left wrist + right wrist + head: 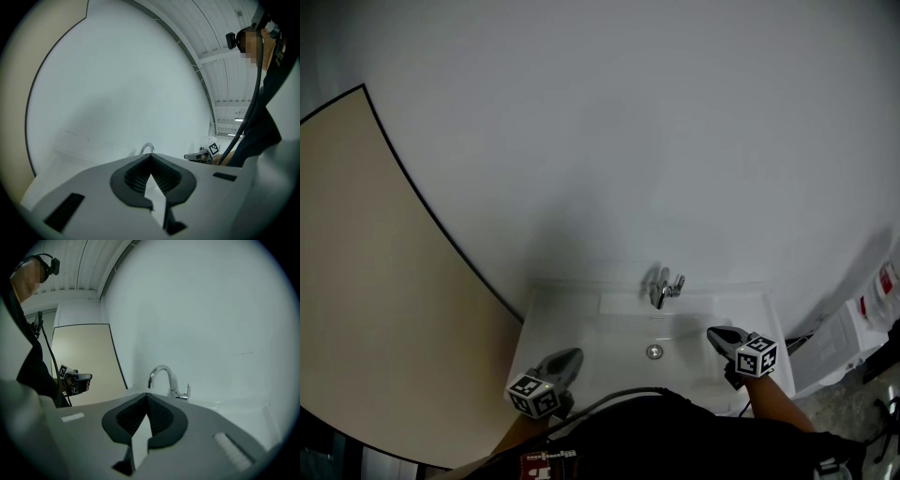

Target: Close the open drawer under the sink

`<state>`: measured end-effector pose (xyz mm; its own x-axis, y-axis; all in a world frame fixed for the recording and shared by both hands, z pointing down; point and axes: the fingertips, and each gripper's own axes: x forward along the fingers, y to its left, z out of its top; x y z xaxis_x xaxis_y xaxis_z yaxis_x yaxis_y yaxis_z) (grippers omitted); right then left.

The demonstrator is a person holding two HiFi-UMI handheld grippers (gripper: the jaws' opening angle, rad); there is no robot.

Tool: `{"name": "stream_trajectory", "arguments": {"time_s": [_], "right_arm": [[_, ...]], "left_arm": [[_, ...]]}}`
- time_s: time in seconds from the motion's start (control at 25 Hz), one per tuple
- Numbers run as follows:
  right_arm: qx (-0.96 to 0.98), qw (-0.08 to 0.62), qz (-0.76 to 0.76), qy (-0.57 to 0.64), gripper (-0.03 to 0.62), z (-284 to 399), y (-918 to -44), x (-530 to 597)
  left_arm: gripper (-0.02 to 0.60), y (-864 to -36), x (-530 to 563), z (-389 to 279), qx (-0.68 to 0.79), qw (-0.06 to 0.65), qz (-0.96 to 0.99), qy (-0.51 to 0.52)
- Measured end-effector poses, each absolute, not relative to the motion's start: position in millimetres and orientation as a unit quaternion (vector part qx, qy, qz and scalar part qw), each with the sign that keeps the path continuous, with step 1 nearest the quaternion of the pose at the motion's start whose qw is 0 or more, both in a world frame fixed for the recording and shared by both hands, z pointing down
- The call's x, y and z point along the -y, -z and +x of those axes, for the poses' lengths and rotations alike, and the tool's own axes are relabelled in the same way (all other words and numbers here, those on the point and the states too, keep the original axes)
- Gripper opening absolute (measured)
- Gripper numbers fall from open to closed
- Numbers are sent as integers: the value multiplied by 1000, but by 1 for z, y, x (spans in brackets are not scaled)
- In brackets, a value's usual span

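The white sink (pixel 581 323) is mounted on a white wall, with a chrome faucet (pixel 666 289) at its back. No drawer shows in any view; the space under the sink is hidden by the person's dark clothing. My left gripper (pixel 572 355) hovers over the sink's front left, jaws shut and empty. My right gripper (pixel 713 332) hovers over the front right, also shut and empty. In the left gripper view the left gripper (pixel 150 155) points level at the wall, with the faucet (pixel 147 148) just beyond. In the right gripper view the right gripper (pixel 147 394) points at the faucet (pixel 162 377).
A beige panel (pixel 375 281) with a dark edge fills the wall left of the sink. A white box with red print (pixel 862 323) stands on the floor at the right. A black cable (pixel 619 396) runs across the person's front.
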<state>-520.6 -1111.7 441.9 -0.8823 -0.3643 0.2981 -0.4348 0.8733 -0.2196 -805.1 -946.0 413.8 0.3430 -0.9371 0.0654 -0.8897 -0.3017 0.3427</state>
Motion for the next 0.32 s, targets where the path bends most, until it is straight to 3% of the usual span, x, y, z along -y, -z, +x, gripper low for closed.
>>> {"name": "stream_trajectory", "arguments": {"time_s": [0.32], "right_arm": [[959,132,207,-140,0,-516,-443,1110]], "left_arm": [[-2,-415,946,-801,567,163,805,69]]}}
